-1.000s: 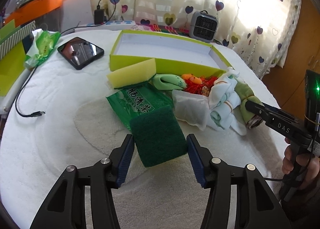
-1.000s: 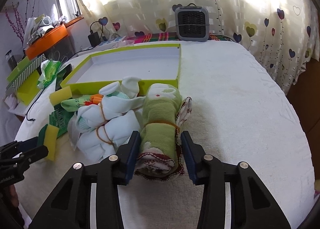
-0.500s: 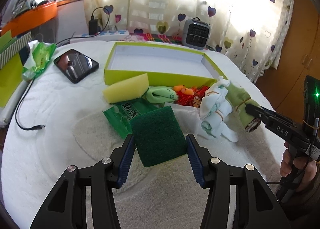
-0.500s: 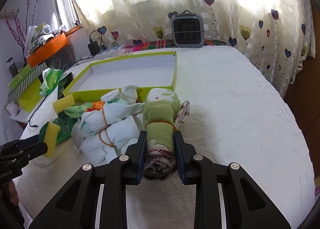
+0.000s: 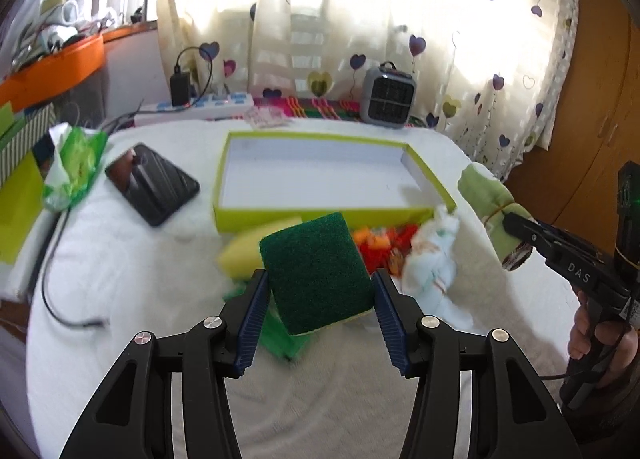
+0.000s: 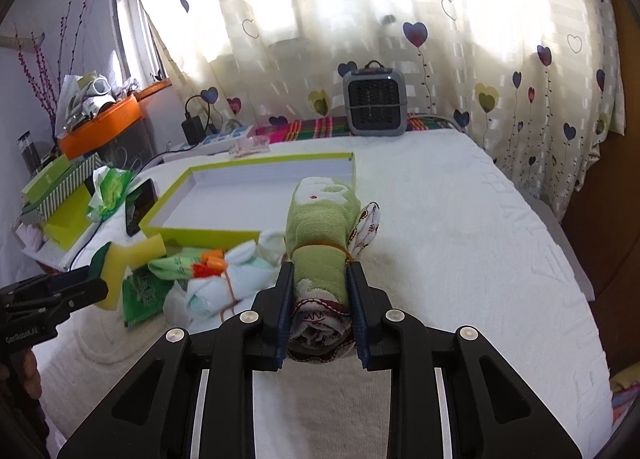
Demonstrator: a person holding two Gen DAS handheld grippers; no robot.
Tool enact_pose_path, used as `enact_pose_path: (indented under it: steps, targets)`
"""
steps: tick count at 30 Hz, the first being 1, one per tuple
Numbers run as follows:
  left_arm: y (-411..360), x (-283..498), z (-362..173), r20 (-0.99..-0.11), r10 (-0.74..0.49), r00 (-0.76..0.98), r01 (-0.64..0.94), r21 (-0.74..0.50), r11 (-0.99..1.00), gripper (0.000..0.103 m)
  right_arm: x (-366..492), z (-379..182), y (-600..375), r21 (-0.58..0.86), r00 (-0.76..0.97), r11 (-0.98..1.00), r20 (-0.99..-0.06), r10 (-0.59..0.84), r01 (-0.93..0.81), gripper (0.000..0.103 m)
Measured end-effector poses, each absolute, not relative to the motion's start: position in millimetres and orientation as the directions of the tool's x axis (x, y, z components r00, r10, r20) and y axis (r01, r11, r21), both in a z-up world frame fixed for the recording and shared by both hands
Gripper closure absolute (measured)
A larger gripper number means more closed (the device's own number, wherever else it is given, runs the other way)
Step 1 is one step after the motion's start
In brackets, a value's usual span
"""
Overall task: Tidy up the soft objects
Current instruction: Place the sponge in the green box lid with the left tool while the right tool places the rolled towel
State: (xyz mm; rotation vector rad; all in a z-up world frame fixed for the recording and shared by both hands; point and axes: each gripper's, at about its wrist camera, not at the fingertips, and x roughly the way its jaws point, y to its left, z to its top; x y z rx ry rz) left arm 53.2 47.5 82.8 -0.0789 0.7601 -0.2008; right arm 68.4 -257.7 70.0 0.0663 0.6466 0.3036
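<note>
dark green scouring pad [image 5: 316, 271] with a yellow underside; lime-green box [image 5: 320, 215], white inside; light green rolled towel [image 6: 320, 243]; cream curtain [image 6: 400, 19] patterned with hearts.

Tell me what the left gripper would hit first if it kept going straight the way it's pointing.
Probably the yellow sponge and the pile just behind the held green scouring sponge, before the green-rimmed box; depth is hard to judge.

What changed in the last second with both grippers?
The right gripper closed its jaws on the green towel roll and lifted it. The left gripper raised the green scrub sponge toward the tray. Tray and phone stayed put.
</note>
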Motion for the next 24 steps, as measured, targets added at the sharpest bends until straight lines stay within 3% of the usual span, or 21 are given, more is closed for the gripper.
enact_pose_path:
  steps: [7, 24]
  targets:
    - [62.7, 96.3, 95.0, -0.670, -0.212, 0.712, 0.147, -0.153, 0.977, 0.052, 95.1, 84.4, -245.4, 0.128, 0.755, 0.956, -0.589, 0.287, -0.263, 0.076]
    - [58.6, 204.2, 73.4, -0.752, -0.176, 0.635, 0.168, -0.088, 0.982, 0.052, 173.5, 66.8, -219.3, 0.131, 0.695, 0.962, -0.669, 0.265, -0.240, 0.076]
